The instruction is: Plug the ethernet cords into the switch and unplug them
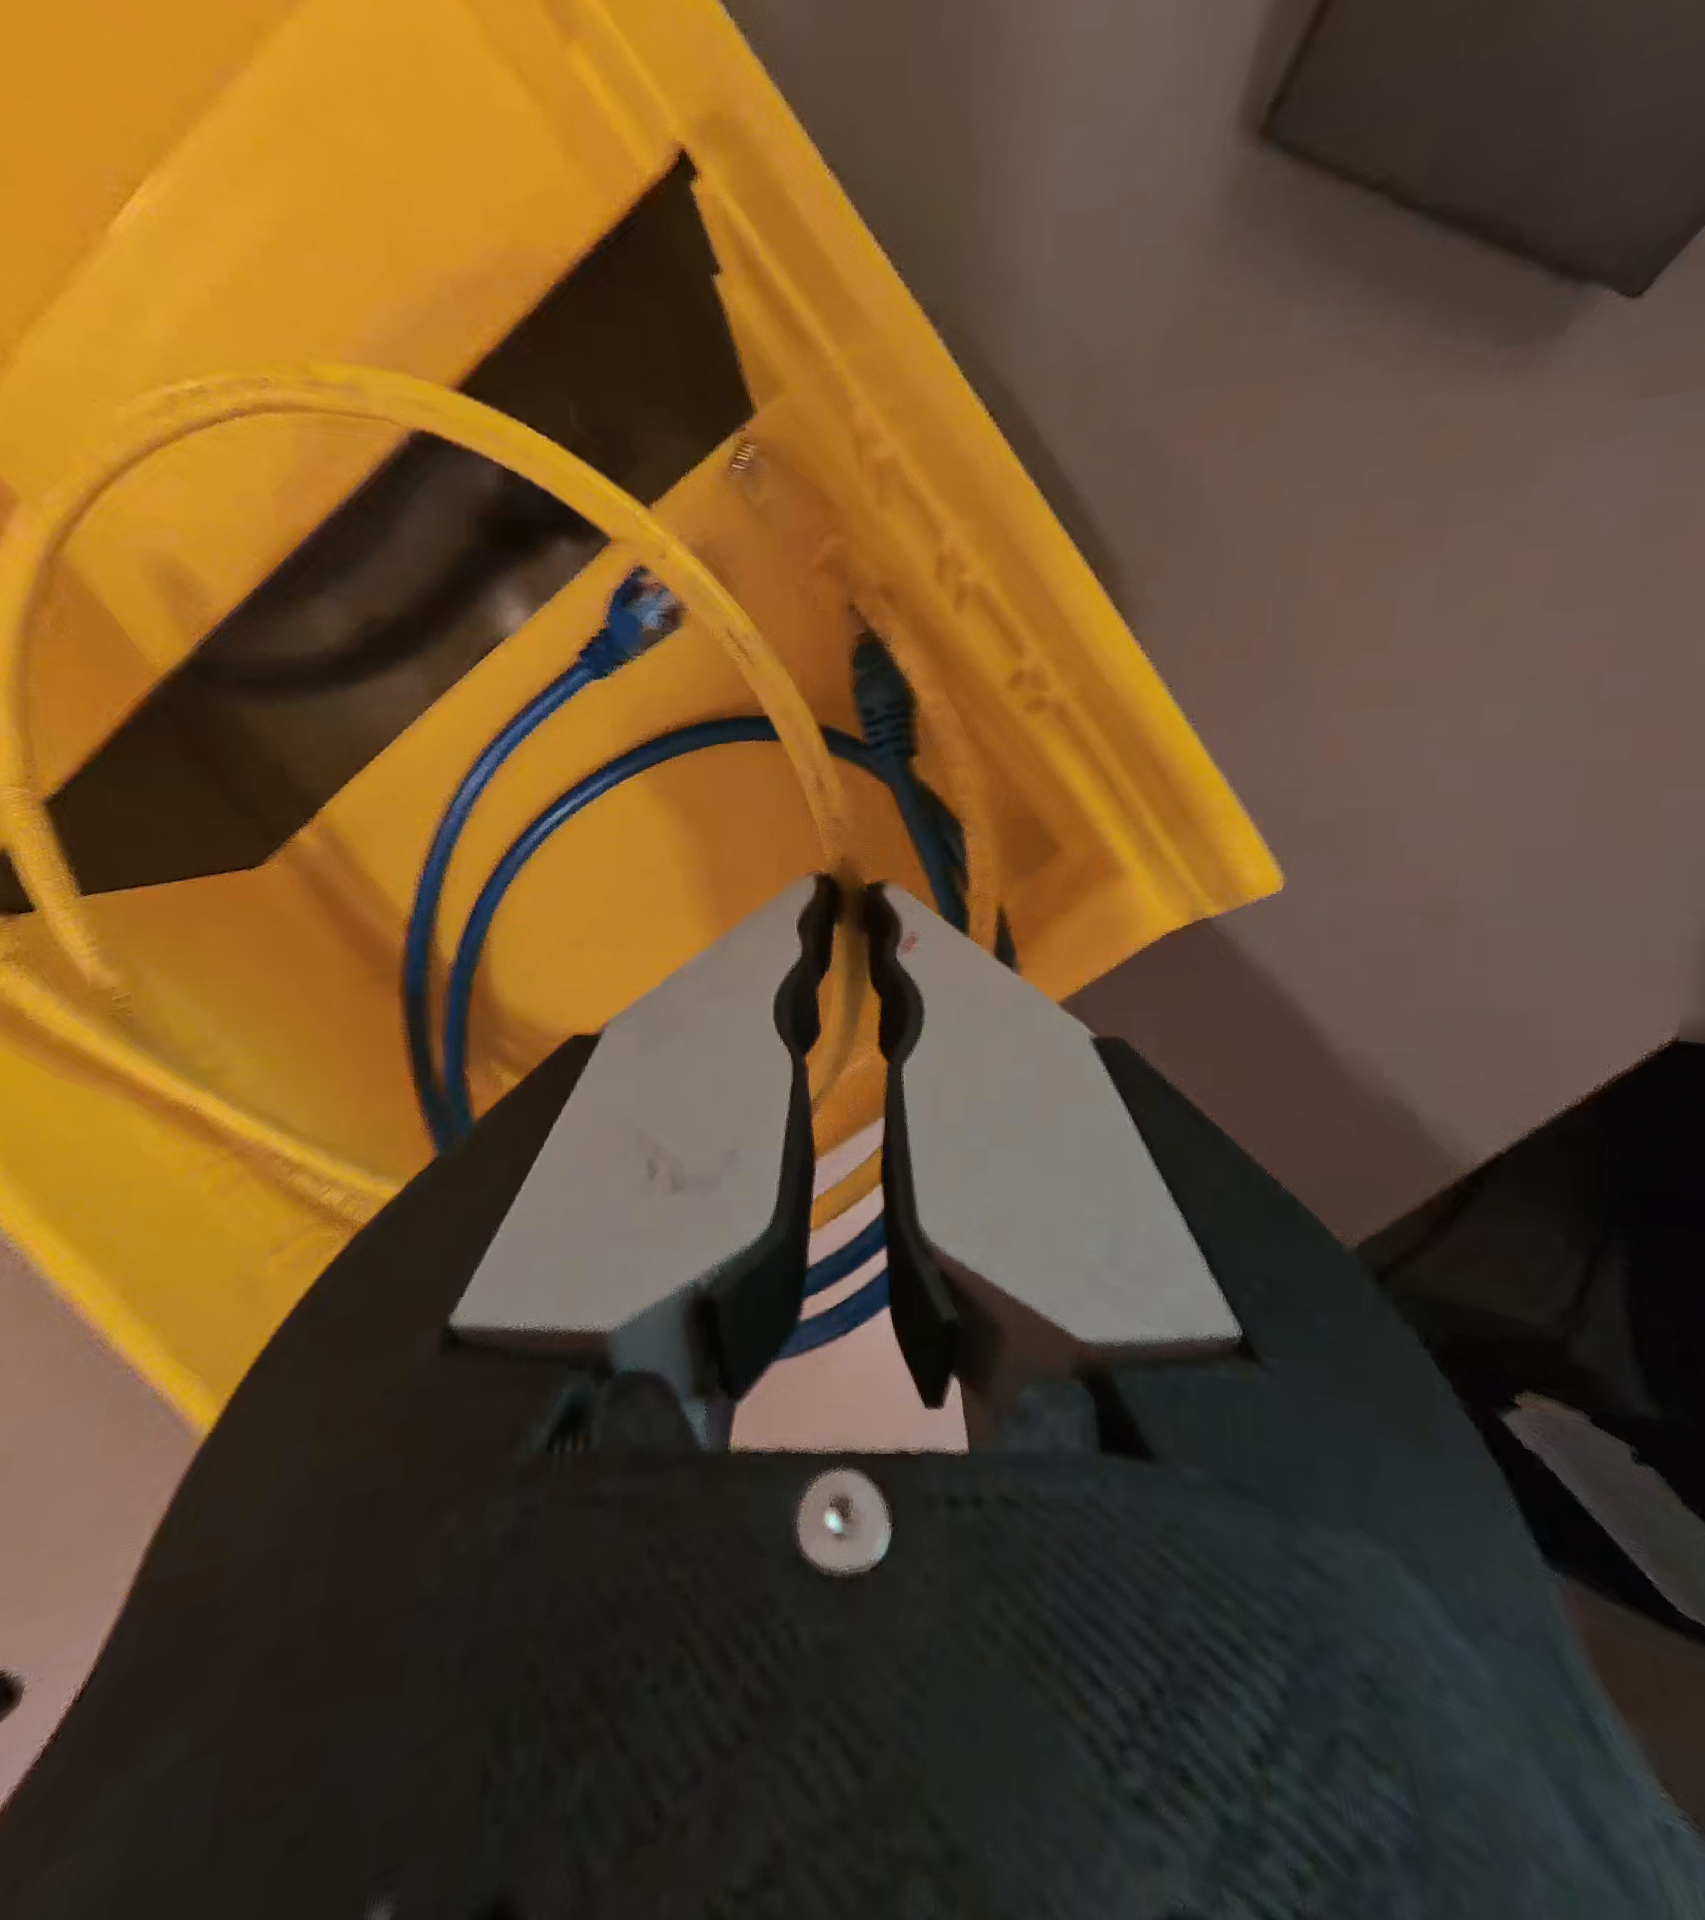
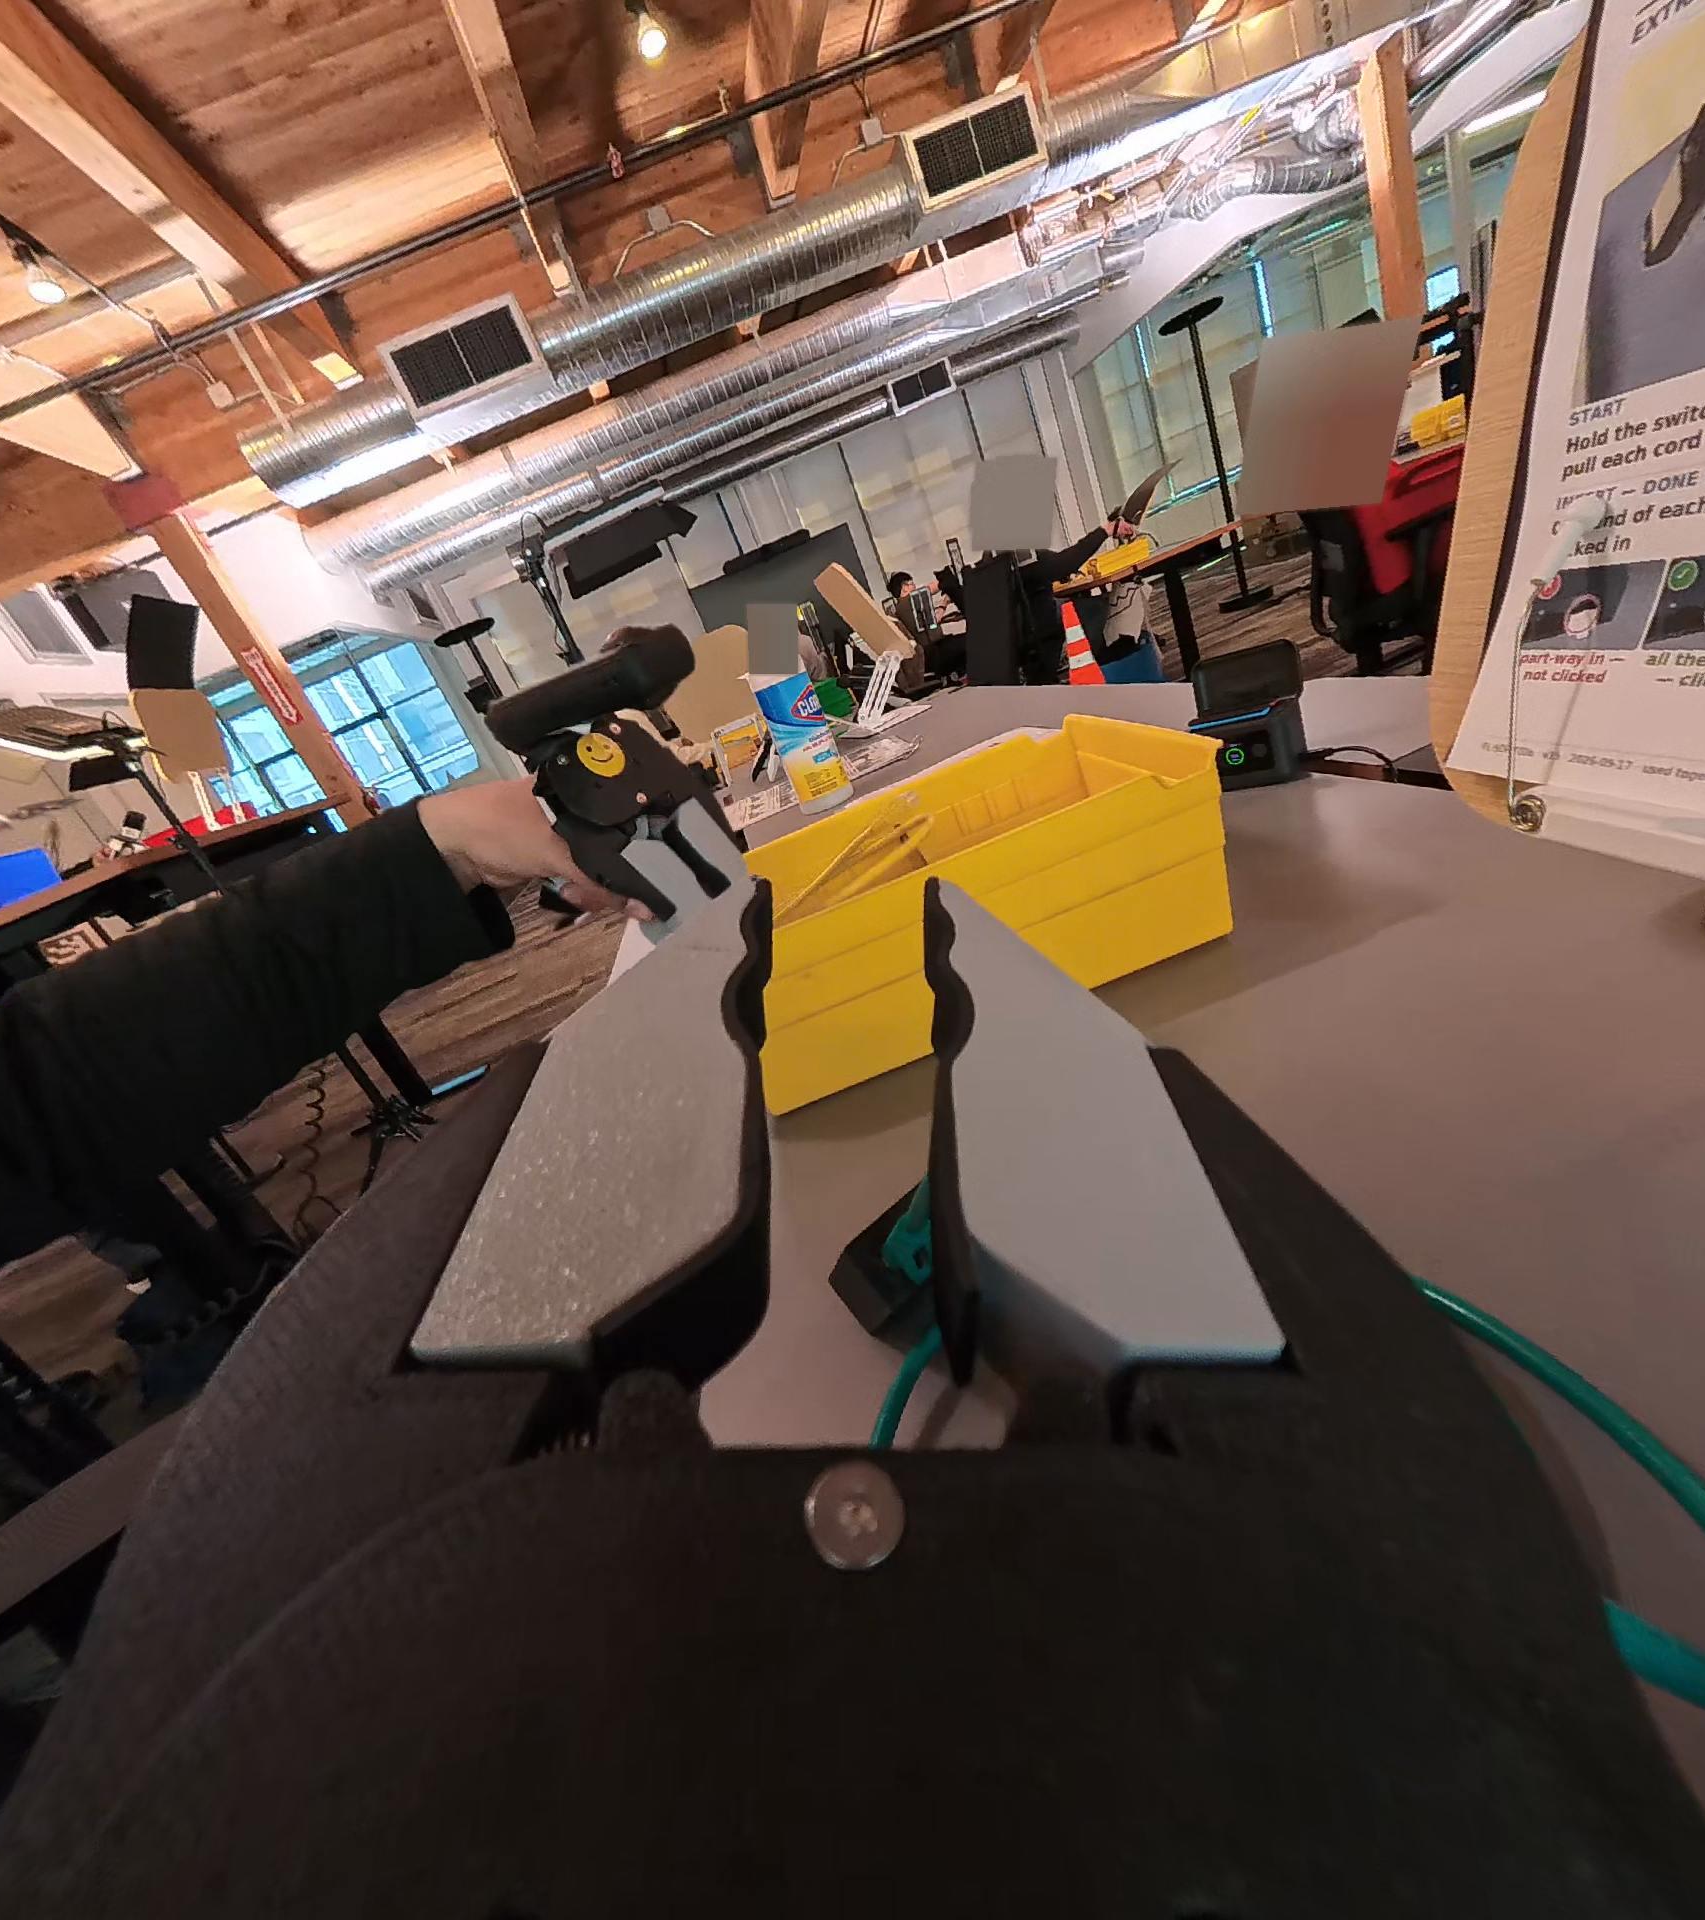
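In the left wrist view I look down into a yellow bin. My left gripper is shut on a yellow ethernet cord, which arcs up in a loop from the fingertips. Blue cords lie coiled on the bin floor, with one blue plug free. In the right wrist view my right gripper is open and empty above the grey table. Below it sits a small black switch with a green cord whose plug meets it. The left gripper hangs over the bin.
A wipes canister and a black device with a green light stand behind the bin. An instruction sheet on a wooden board stands at the right. Dark objects lie on the table beside the bin. People work at tables far behind. The left gripper's tips are roughly 30 cm from the right gripper's.
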The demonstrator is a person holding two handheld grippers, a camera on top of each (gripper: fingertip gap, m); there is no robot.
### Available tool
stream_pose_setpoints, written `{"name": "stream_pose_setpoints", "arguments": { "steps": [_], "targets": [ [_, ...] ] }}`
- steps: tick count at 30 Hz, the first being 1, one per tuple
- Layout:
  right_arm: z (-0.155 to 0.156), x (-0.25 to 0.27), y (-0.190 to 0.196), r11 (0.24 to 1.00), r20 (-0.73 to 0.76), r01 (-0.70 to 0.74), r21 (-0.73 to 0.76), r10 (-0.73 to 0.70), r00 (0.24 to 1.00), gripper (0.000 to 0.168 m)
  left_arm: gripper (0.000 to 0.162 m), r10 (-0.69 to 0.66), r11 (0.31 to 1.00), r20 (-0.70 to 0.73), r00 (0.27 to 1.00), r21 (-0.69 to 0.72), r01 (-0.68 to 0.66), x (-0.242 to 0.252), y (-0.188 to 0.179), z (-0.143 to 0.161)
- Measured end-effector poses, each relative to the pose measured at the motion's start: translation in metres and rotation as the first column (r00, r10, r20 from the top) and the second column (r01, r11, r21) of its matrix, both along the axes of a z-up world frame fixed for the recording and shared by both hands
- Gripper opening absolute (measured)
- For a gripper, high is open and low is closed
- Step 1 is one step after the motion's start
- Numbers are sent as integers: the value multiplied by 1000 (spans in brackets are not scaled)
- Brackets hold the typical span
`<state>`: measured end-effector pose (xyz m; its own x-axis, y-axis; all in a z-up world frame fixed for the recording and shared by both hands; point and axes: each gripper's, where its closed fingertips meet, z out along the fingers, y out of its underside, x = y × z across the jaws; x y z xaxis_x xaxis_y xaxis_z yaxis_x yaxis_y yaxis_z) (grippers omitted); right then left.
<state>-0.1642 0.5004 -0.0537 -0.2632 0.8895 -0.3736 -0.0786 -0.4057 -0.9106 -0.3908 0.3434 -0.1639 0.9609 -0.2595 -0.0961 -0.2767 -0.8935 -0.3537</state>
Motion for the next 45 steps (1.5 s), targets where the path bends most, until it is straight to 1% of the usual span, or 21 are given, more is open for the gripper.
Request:
{"name": "stream_pose_setpoints", "arguments": {
  "steps": [4,6,8,9,11,13,15,17,19,21,23,24,26,28,30,32,35,37,39,42,45],
  "targets": [
    [0,1,0,1000,-2,2,0,-2,1000,25,4,44,995,-195,980,100,-25,-26,8,35],
    [0,0,0,1000,1,1,0,-1,1000,25,4,85,984,-388,918,178,-16,-47,14,69],
    [-1,-1,0,1000,5,0,1,0,1000,25,4,133,957,-527,840,287,29,-58,22,116],
    [-2,-1,0,1000,7,0,1,0,1000,25,4,170,936,-544,822,349,37,-59,26,142],
    [-3,-1,-1,1000,10,0,2,0,1000,25,3,245,883,-515,821,468,30,-57,31,195],
    [-4,-2,0,1000,14,2,4,-2,1000,25,3,322,815,-508,799,578,39,-59,32,257],
    [-4,-2,0,1000,18,3,3,-3,1000,25,4,402,730,-536,742,677,94,-57,28,329],
    [-5,-3,0,1000,22,3,5,-3,1000,25,4,485,609,-517,705,778,152,-45,18,404],
    [-6,-3,0,1000,25,3,7,-3,1000,25,4,533,409,-386,753,896,170,-20,4,473],
    [-5,-3,0,1000,24,4,9,-4,1000,25,3,514,244,-276,812,955,170,6,-10,520],
    [-5,-3,-1,1000,22,5,10,-5,1000,25,3,535,168,-299,790,954,248,29,-24,548],
    [-5,-3,-1,1000,21,4,8,-4,1000,25,3,518,172,-321,793,947,271,41,-23,550],
    [-6,-3,-2,1000,24,-1,7,1,1000,25,3,410,280,-333,849,932,231,62,-5,525],
    [-8,-6,-3,1000,34,-4,11,4,999,25,4,347,355,-378,858,900,253,79,14,495],
    [-11,-8,-6,1000,46,-11,18,10,999,25,4,288,443,-429,856,852,278,92,34,457],
    [-13,-9,-9,999,54,-20,31,18,998,25,3,198,504,-424,884,817,279,109,55,415],
    [-16,-12,-15,998,67,-33,58,29,997,26,4,82,568,-394,915,773,282,136,86,351],
    [-19,-15,-18,996,86,-34,86,26,996,26,4,16,589,-391,920,747,308,156,107,310],
    [-27,-18,-16,992,124,-6,129,-10,992,25,4,-26,588,-413,911,730,348,175,126,275],
    [-34,-21,-14,983,160,21,185,-51,986,24,4,-66,523,-405,912,764,378,207,146,235],
    [-31,-19,-6,981,146,63,185,-91,985,23,4,-131,470,-324,937,812,346,233,165,196]
  ]
}}
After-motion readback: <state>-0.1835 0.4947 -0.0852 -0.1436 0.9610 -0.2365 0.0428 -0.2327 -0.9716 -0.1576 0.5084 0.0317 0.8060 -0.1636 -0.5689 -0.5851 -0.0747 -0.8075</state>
